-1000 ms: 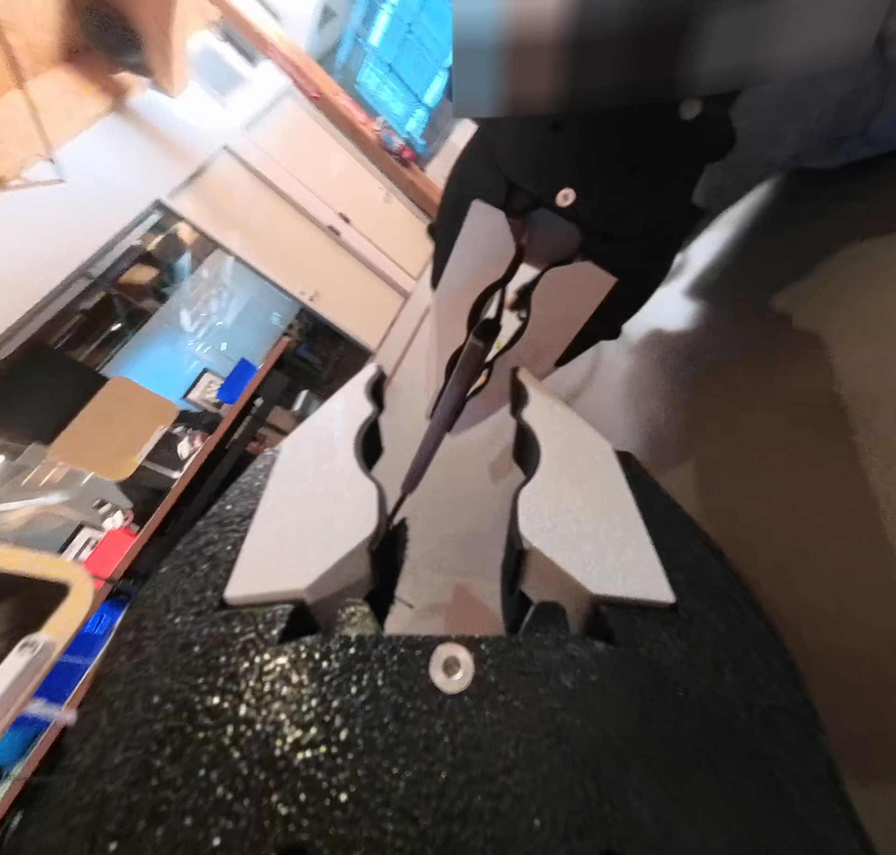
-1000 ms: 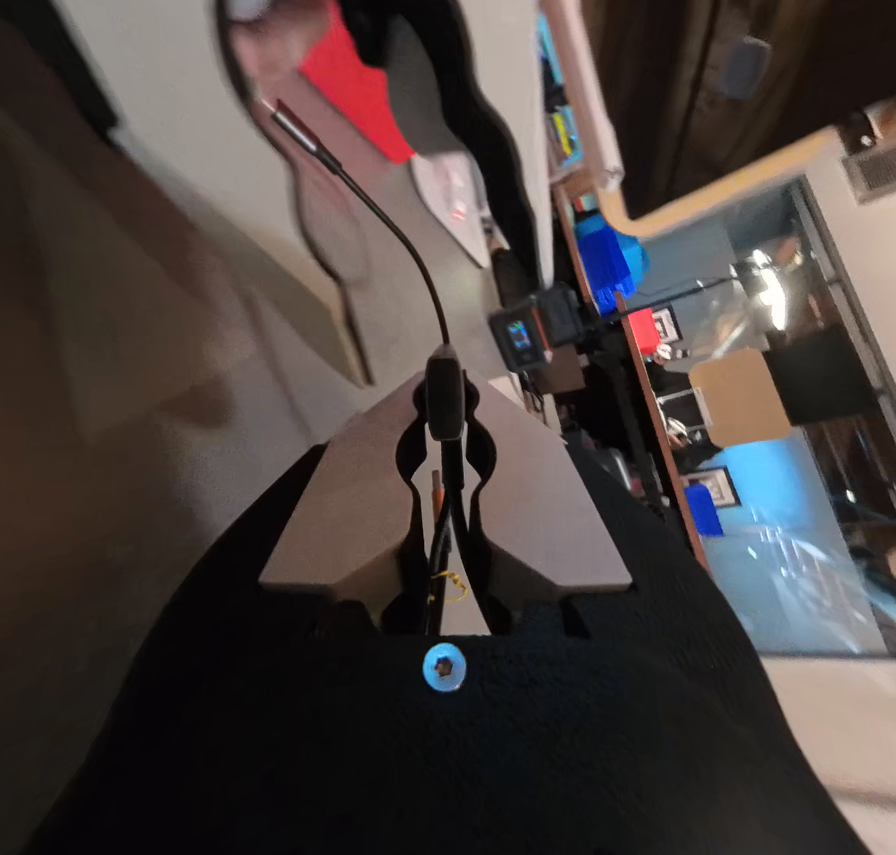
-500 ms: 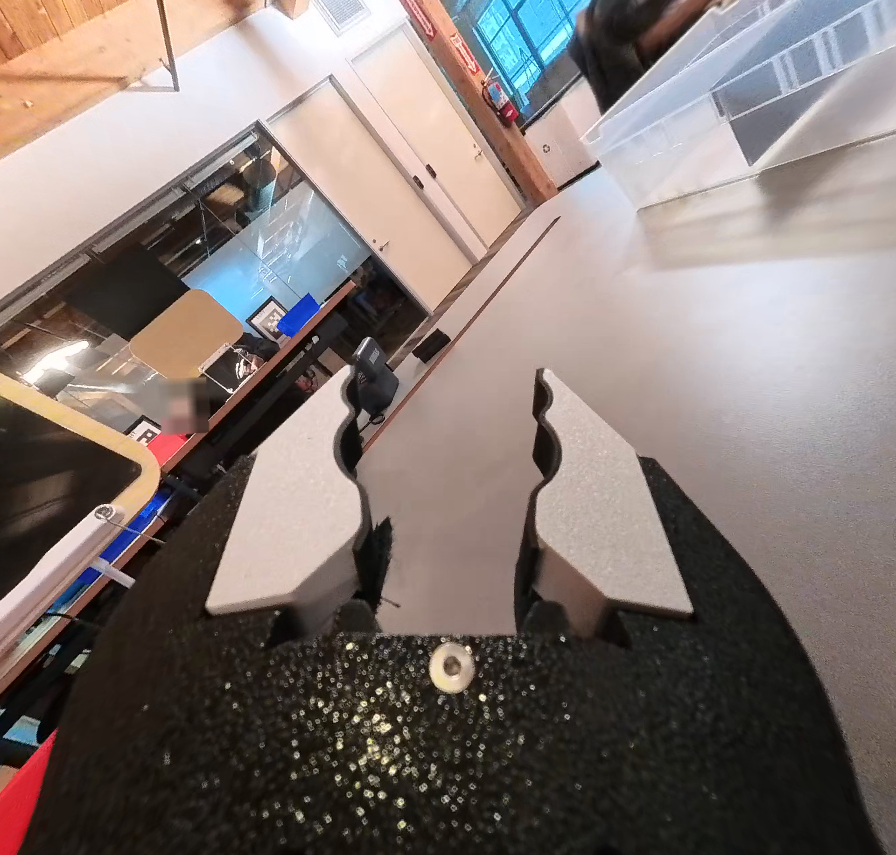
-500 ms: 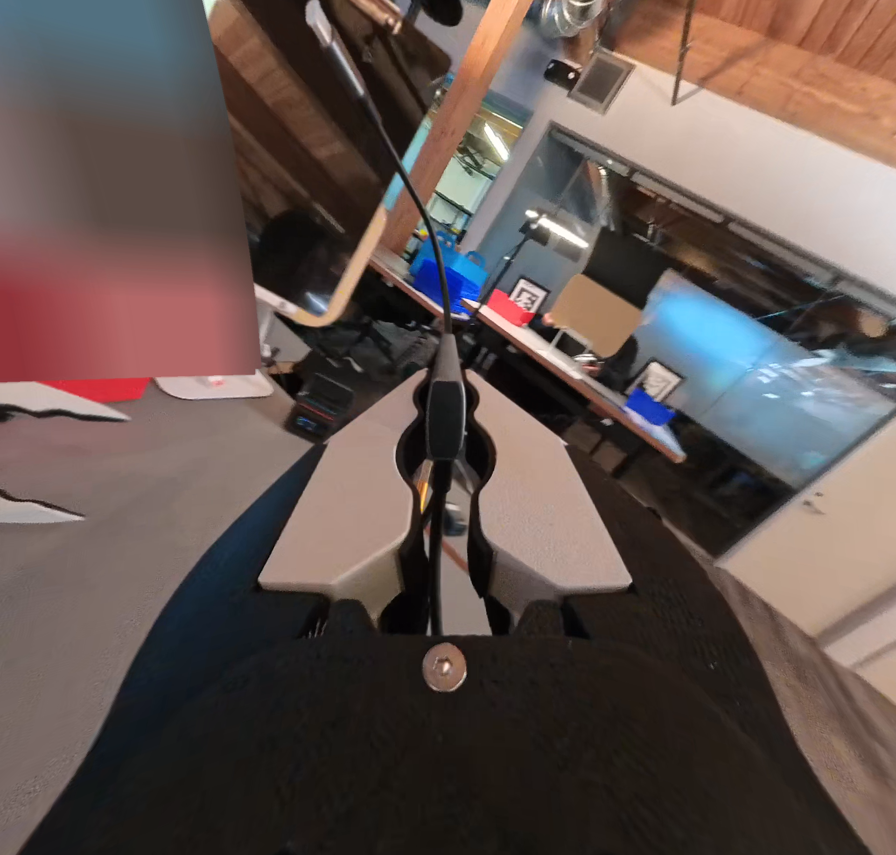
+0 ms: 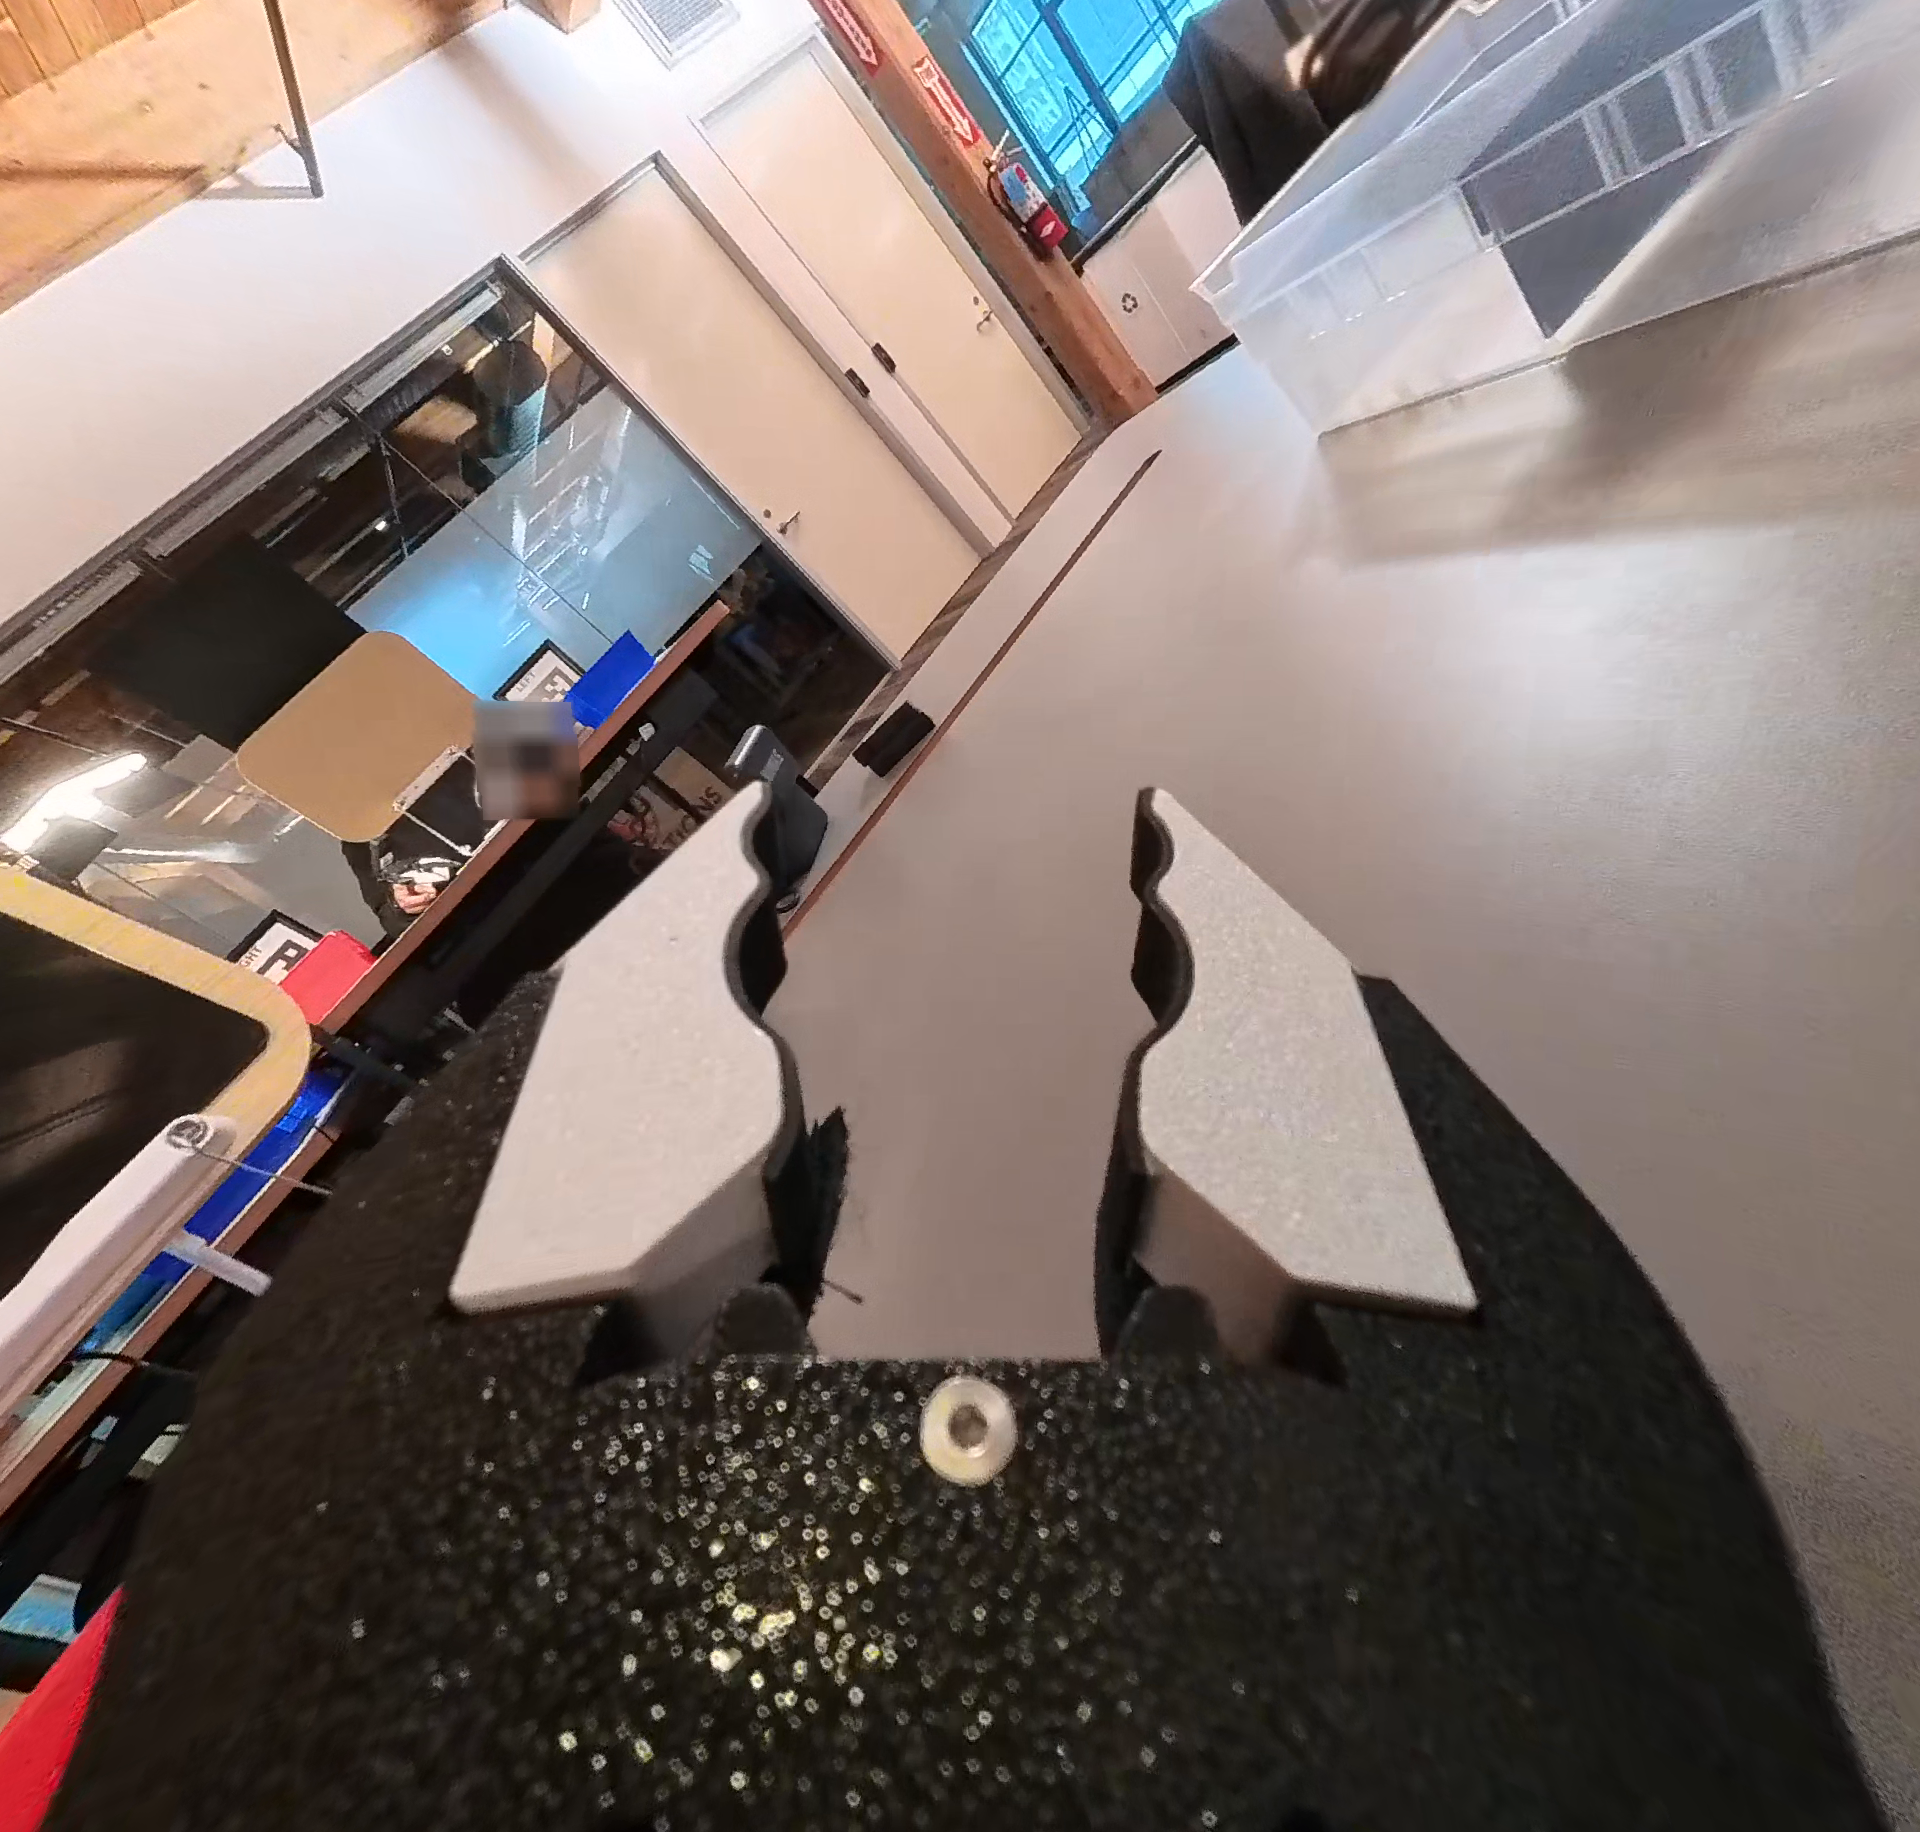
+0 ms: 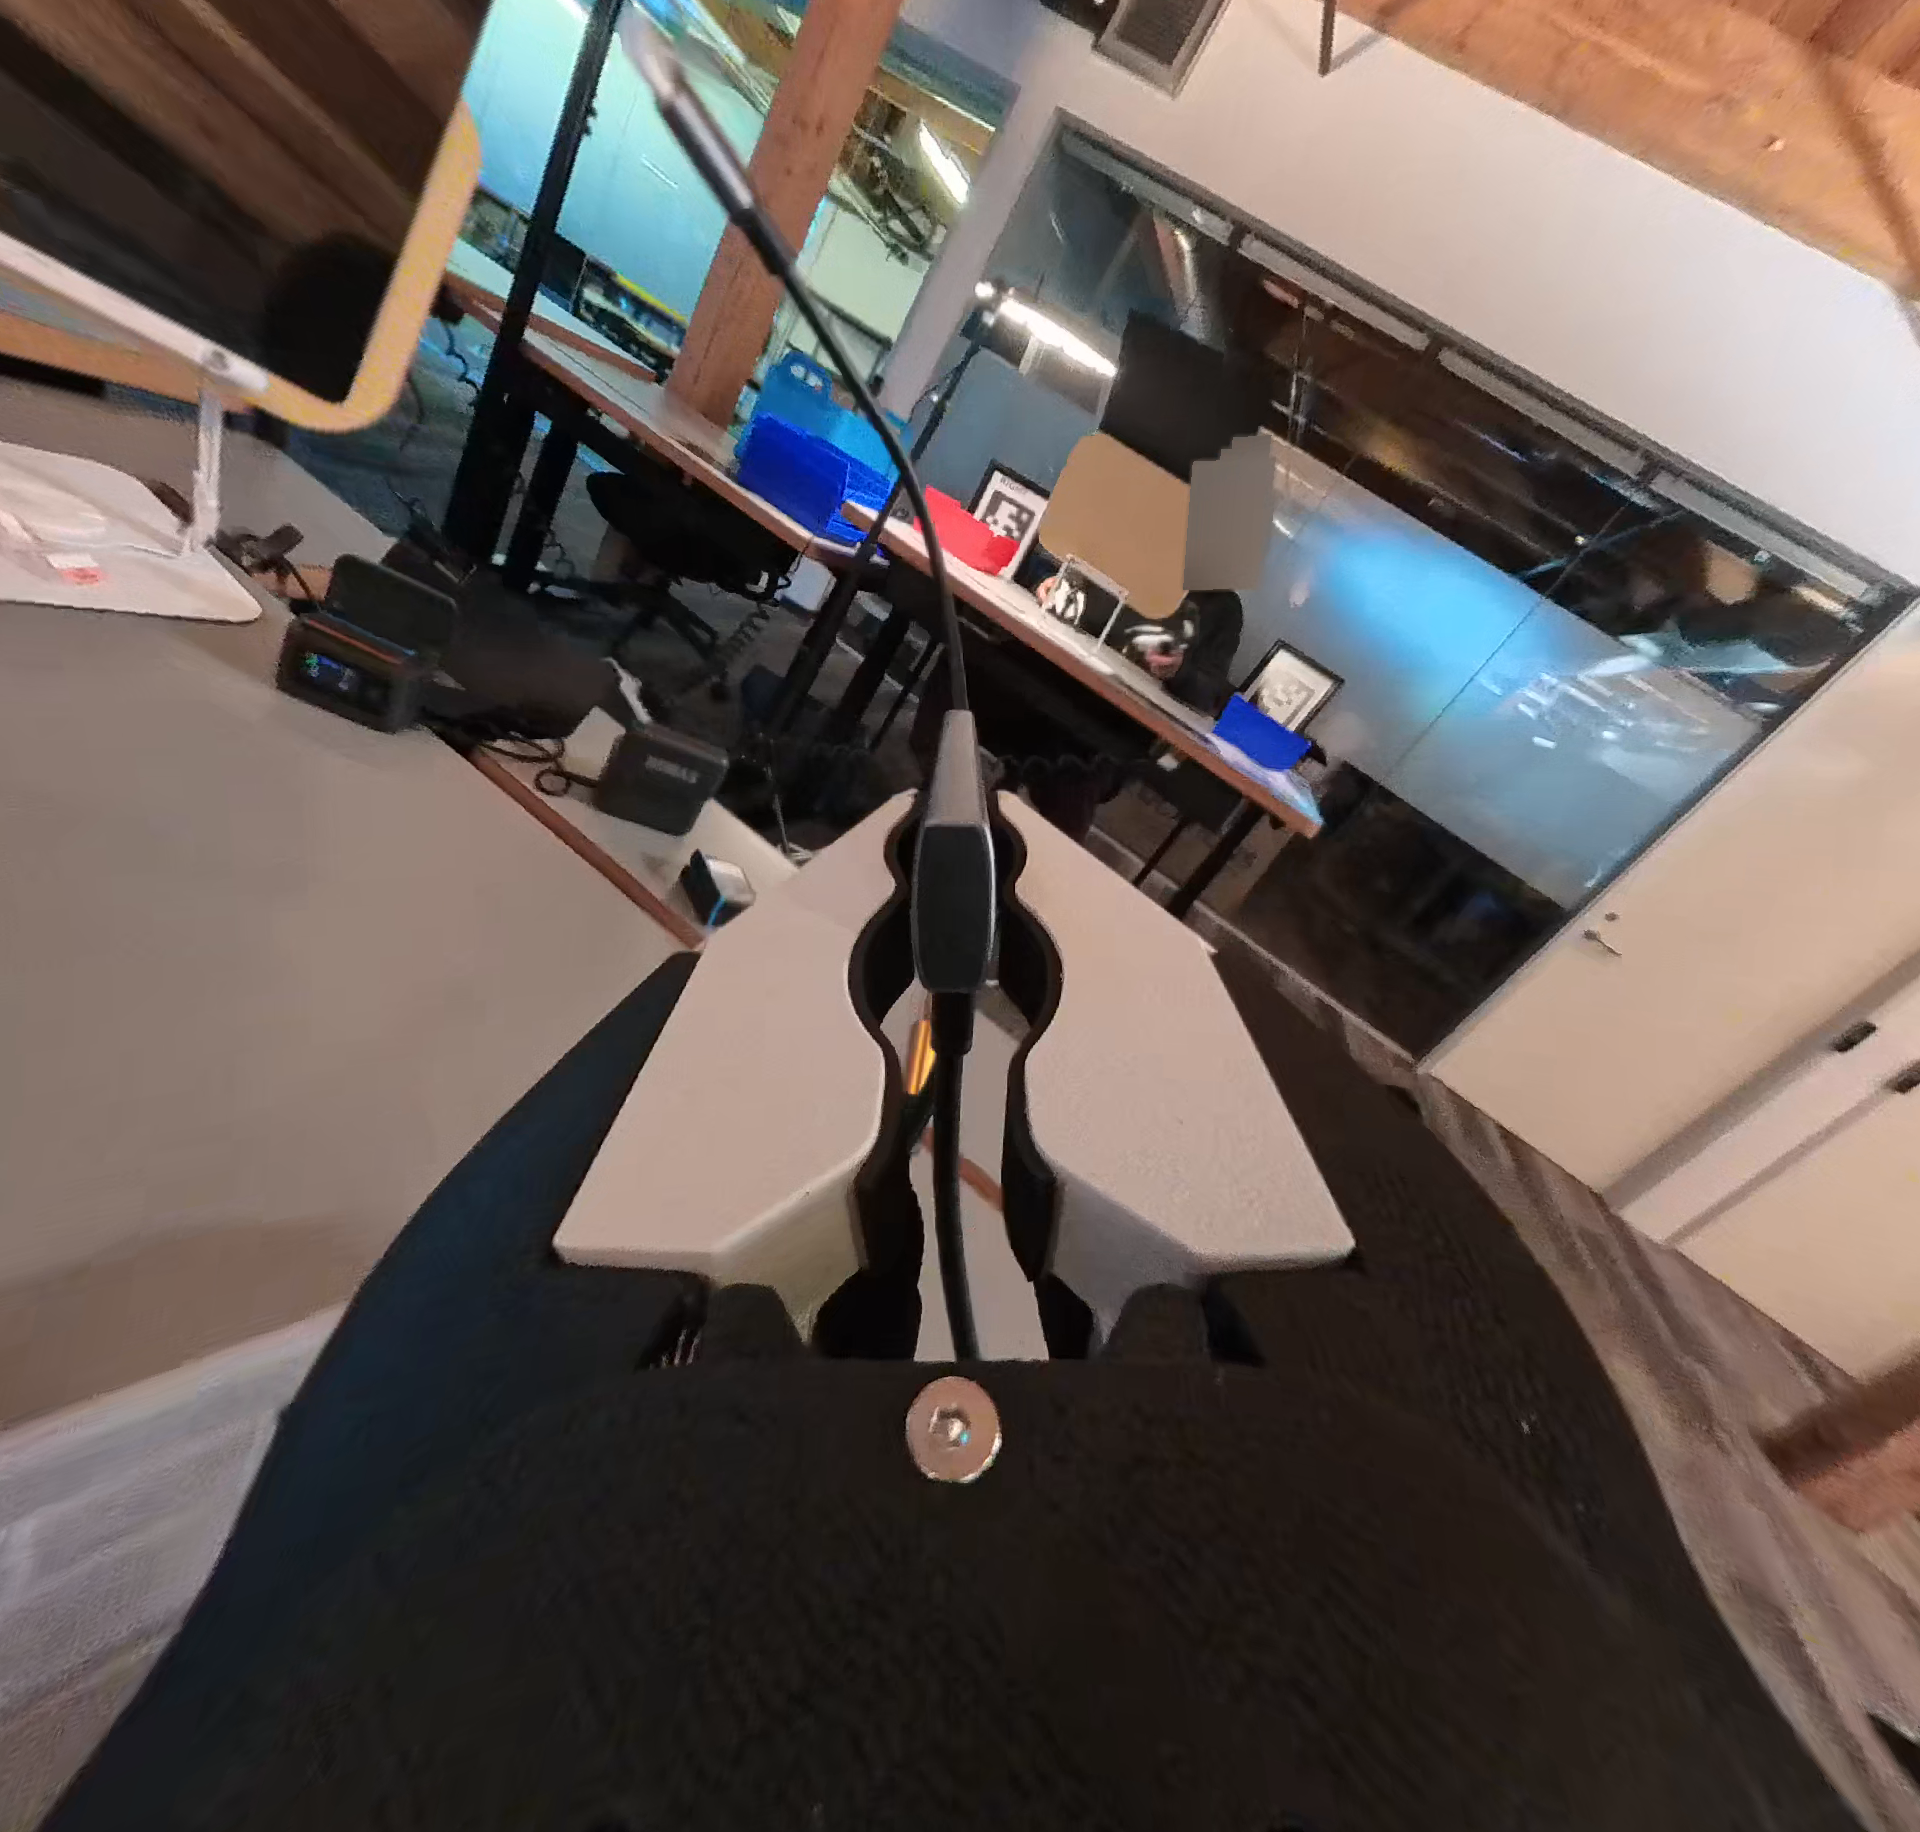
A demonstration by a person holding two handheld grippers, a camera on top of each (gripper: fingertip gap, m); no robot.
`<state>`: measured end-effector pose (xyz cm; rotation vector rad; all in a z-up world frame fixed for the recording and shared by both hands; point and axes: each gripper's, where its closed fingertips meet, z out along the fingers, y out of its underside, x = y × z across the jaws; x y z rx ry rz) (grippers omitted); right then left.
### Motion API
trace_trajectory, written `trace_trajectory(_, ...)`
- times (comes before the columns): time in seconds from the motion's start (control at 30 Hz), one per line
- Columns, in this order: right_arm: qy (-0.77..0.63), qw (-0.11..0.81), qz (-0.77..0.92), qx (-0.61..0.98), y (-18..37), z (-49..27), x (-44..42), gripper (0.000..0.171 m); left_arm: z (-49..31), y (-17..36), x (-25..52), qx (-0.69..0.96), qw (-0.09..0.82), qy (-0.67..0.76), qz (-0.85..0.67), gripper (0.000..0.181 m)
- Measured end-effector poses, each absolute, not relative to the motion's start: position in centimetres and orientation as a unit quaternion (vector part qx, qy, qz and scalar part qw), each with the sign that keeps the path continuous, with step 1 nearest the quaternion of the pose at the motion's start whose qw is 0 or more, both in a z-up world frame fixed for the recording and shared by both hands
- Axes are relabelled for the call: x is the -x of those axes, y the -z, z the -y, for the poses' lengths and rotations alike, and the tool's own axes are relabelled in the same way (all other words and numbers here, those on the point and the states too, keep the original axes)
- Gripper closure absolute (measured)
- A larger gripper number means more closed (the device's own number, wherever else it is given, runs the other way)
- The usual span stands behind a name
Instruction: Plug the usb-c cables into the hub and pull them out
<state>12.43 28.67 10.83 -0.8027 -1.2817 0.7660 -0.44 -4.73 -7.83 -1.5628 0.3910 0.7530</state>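
My right gripper (image 6: 951,808) is shut on a slim dark grey hub (image 6: 951,899), seen edge-on between the fingertips. A thin black cable (image 6: 920,494) curves up from the hub's front end to a silver plug (image 6: 681,104) that hangs free in the air. A second black cable (image 6: 951,1221) runs from the hub's rear end back between the fingers. My left gripper (image 5: 951,816) is open and empty, held over the grey table (image 5: 1455,847). Neither the hub nor any cable shows in the left wrist view.
Clear plastic bins (image 5: 1558,172) stand on the table's far right. A wood-edged screen (image 6: 312,172) on a white stand and small black devices (image 6: 353,660) (image 6: 660,774) sit along the table's edge. Other desks lie beyond, with a person seated. My right fingertips sit around 40 cm from my left ones.
My left gripper has swung away from the right gripper and the cable and now faces across the table. My right gripper has turned upright, still shut on the hub.
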Motion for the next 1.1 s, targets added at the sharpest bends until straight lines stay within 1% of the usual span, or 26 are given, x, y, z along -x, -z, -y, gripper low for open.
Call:
trace_trajectory(0.13, -0.348, 0.623, 0.575, 0.400, -6.1, -30.9, -14.9, 0.162, 4.5, 8.4, 0.3, 0.690, 0.622, -0.325, -0.177, 0.116)
trace_trajectory(0.3, -0.301, 0.518, 0.638, 0.483, -1.0, -33.3, -18.3, 0.162, 4.3, 8.8, 0.3, 0.695, 0.620, -0.317, -0.178, 0.118)
trace_trajectory(0.43, -0.210, 0.448, 0.711, 0.501, 1.3, -33.5, -19.2, 0.162, 4.5, 8.2, -0.2, 0.678, 0.630, -0.329, -0.188, 0.128)
trace_trajectory(0.6, -0.024, 0.302, 0.801, 0.517, 6.5, -34.5, -19.5, 0.162, 4.5, 8.6, 0.0, 0.684, 0.619, -0.336, -0.193, 0.128)
trace_trajectory(0.67, 0.030, 0.263, 0.816, 0.514, 8.0, -34.9, -18.9, 0.162, 4.5, 8.8, 0.1, 0.686, 0.617, -0.334, -0.192, 0.128)
trace_trajectory(0.83, 0.121, 0.205, 0.824, 0.513, 11.3, -36.2, -17.3, 0.162, 4.6, 9.0, 0.2, 0.690, 0.610, -0.338, -0.195, 0.128)
trace_trajectory(0.93, 0.114, 0.202, 0.811, 0.537, 11.8, -36.2, -16.7, 0.162, 4.8, 9.1, 0.1, 0.690, 0.607, -0.341, -0.198, 0.128)
trace_trajectory(0.97, 0.089, 0.194, 0.806, 0.552, 11.8, -35.7, -16.6, 0.156, 4.9, 9.0, 0.1, 0.690, 0.608, -0.340, -0.198, 0.128)
trace_trajectory(1.03, 0.065, 0.181, 0.782, 0.593, 11.3, -35.3, -17.1, 0.131, 4.9, 9.1, 0.1, 0.693, 0.607, -0.336, -0.196, 0.125)
trace_trajectory(1.07, 0.073, 0.191, 0.768, 0.607, 10.5, -35.7, -17.6, 0.120, 4.9, 9.2, 0.1, 0.695, 0.607, -0.333, -0.194, 0.124)
trace_trajectory(1.1, 0.080, 0.212, 0.755, 0.615, 9.3, -36.0, -17.9, 0.116, 4.9, 9.2, 0.1, 0.696, 0.607, -0.331, -0.193, 0.123)
